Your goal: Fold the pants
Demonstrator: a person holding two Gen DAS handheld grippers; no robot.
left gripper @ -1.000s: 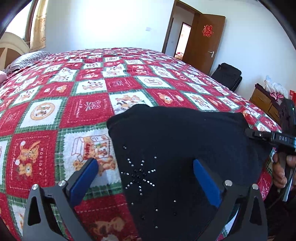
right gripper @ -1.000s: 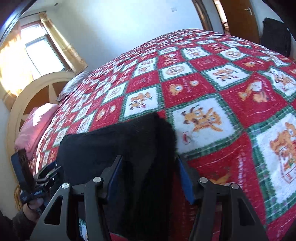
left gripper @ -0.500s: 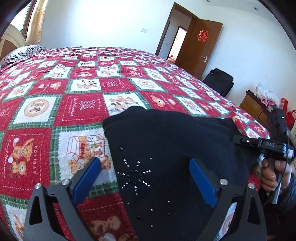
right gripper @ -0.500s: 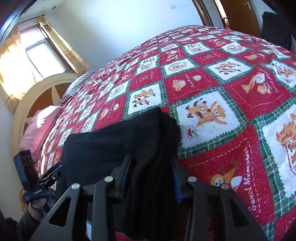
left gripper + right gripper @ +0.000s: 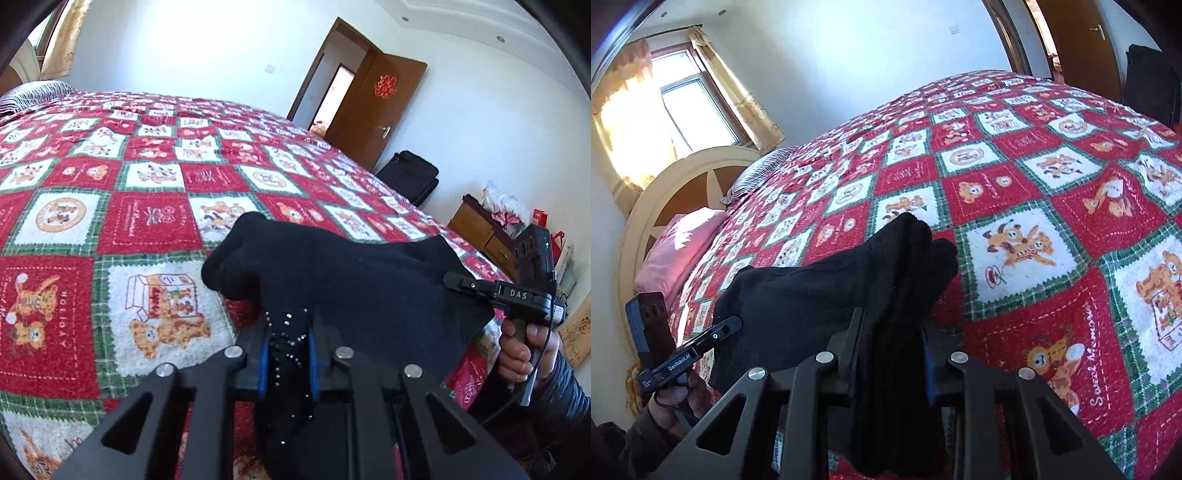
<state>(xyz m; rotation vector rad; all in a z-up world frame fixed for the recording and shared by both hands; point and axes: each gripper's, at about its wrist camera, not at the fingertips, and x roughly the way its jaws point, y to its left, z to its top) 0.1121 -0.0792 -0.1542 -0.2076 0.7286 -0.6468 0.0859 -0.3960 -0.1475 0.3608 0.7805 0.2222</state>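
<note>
**Both ends of the pants now pinched**

A second ago the left gripper (image 5: 286, 360) stood wide over the black pants (image 5: 351, 280); now its jaws are closing, and the studded cloth is clamped between the blue pads. The right gripper (image 5: 892, 360), also closing, is clamped on the bunched opposite end. The pants have been gathered and raised slightly off the quilt (image 5: 147, 221), near its front edge. A lift for folding is judged ready.

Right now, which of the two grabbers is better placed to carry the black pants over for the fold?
Neither alone, probably. The left gripper and right gripper are both closing on bunched near corners of the pants, lifting the edge off the quilt. They should likely move together.
</note>
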